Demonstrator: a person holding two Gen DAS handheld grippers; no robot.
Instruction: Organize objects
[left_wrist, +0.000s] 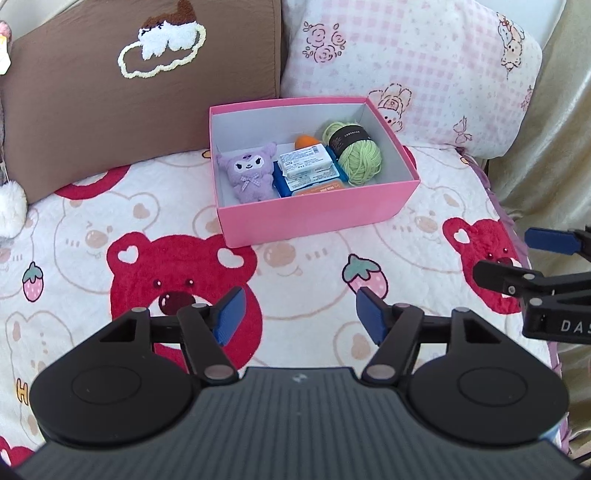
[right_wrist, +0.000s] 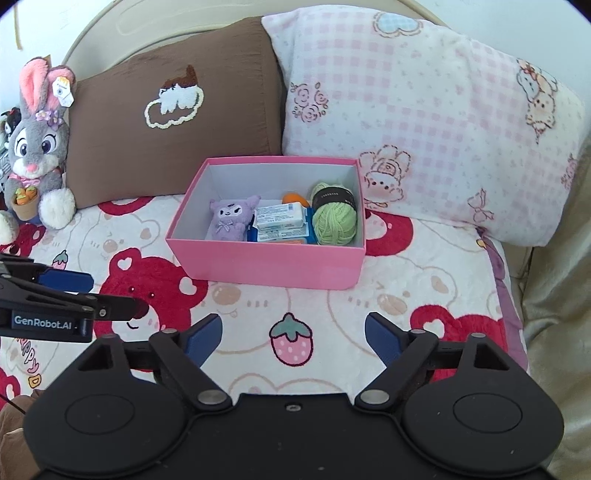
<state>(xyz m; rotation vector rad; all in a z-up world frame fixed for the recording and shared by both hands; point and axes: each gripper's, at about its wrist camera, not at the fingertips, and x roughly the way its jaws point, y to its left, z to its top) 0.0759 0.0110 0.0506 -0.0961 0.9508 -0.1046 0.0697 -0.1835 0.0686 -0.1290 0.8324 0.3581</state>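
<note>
Pink rectangular cardboard box is sitting mid-frame on the bear-print blanket, holding a purple plush toy, wipe packs and green yarn ball. Contents are looking light and soft; box walls likely crush, so gripping a rim edge. Left gripper and right gripper are both hanging released, holding nothing.

Both wrist views face the pillows from near above the bed, sharing the pink box; the left view sits left.
</note>
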